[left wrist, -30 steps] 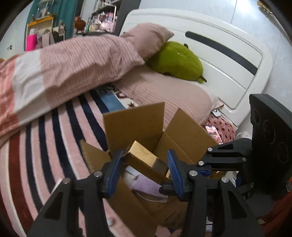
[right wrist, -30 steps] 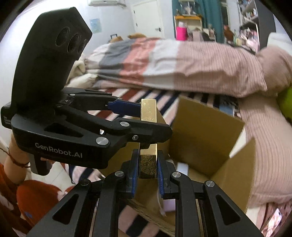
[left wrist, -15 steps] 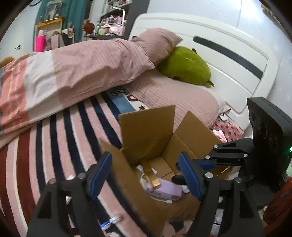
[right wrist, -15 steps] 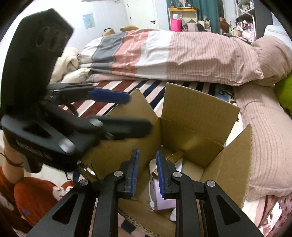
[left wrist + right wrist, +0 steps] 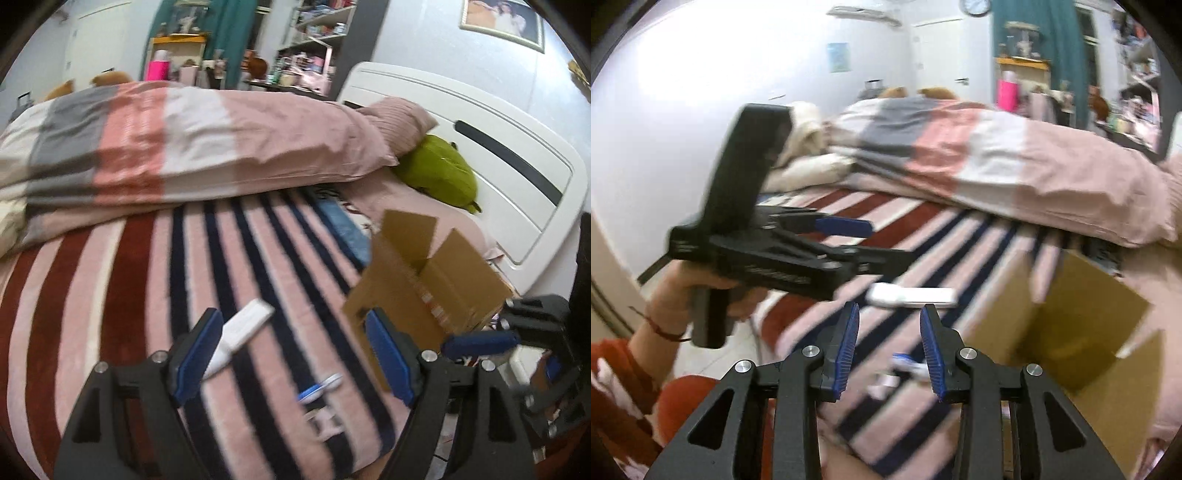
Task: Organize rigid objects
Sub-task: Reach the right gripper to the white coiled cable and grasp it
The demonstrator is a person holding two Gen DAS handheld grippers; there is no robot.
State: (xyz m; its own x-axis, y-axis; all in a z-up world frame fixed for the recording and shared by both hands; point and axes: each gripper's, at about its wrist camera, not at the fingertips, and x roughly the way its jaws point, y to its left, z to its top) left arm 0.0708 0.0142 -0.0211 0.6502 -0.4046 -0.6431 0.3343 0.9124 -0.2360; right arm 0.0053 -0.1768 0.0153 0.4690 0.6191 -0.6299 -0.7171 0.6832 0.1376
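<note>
A white oblong object (image 5: pixel 242 332) (image 5: pixel 911 296) lies on the striped blanket (image 5: pixel 122 280). A small blue and white item (image 5: pixel 320 387) (image 5: pixel 908 362) lies nearer the bed's front edge, with a small pale piece (image 5: pixel 325 419) beside it. An open cardboard box (image 5: pixel 424 280) (image 5: pixel 1082 332) stands on the bed to the right. My left gripper (image 5: pixel 291 354) is open and empty above the loose items; it also shows in the right wrist view (image 5: pixel 871 240). My right gripper (image 5: pixel 889 347) is open and empty; one blue fingertip (image 5: pixel 480 341) of it shows in the left wrist view.
A folded striped duvet (image 5: pixel 192 147) lies across the back of the bed, with a pink pillow (image 5: pixel 399 118) and a green plush toy (image 5: pixel 439 173) by the white headboard (image 5: pixel 517 184). Shelves and a desk stand behind.
The gold box was let go into the cardboard box. Both grippers opened wider and swung left, away from the box, toward the loose items on the blanket.
</note>
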